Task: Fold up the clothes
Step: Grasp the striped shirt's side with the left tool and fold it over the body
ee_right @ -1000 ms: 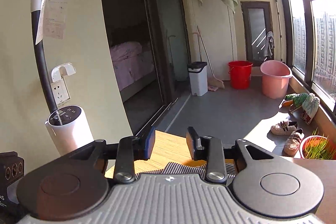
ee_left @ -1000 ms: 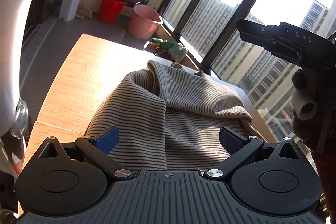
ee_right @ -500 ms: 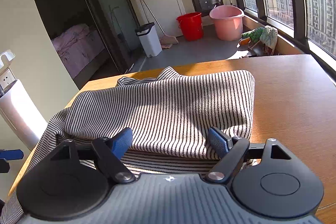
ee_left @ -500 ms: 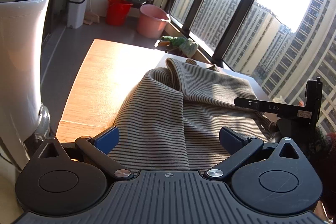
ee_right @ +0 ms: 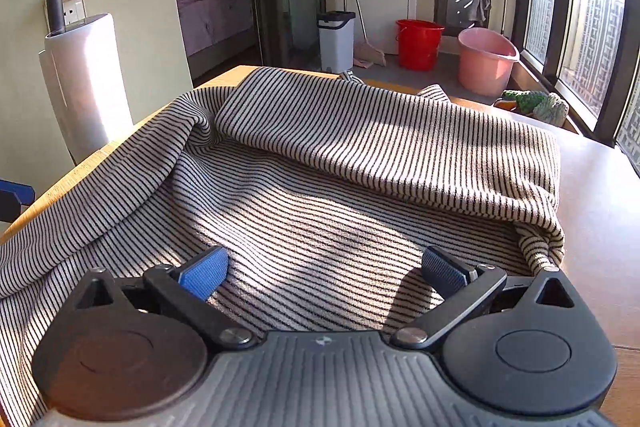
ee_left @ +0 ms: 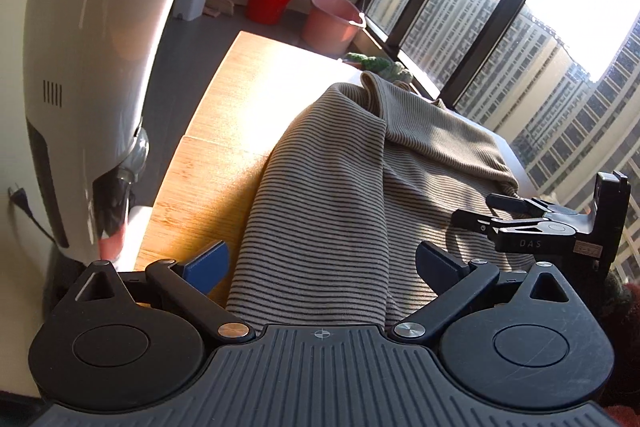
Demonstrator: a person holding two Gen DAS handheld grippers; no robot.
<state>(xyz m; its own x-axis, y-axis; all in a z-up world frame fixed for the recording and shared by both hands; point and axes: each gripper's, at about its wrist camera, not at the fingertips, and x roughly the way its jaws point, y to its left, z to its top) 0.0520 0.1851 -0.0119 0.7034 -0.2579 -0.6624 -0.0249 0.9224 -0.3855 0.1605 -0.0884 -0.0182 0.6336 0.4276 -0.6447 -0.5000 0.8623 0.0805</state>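
Observation:
A beige striped garment [ee_left: 360,195] [ee_right: 360,163] lies partly folded on the wooden table [ee_left: 248,99], one layer doubled over along the far side. My left gripper [ee_left: 322,265] is open, low over the near end of the cloth, with nothing between its blue pads. My right gripper [ee_right: 324,269] is open too, just above the garment's lower layer. In the left wrist view the right gripper [ee_left: 472,213] shows from the side at the right, low over the cloth, with its fingers pointing left.
A tall white appliance [ee_left: 96,75] [ee_right: 86,87] stands at the table's left edge. On the floor beyond are a red bucket [ee_right: 418,43], a pink tub [ee_right: 486,61] and a white bin [ee_right: 336,41]. Windows [ee_left: 520,27] run along the right.
The right gripper came down from above the table to just over the garment and opened wider. The left gripper shifted toward the near left end of the cloth and stayed open.

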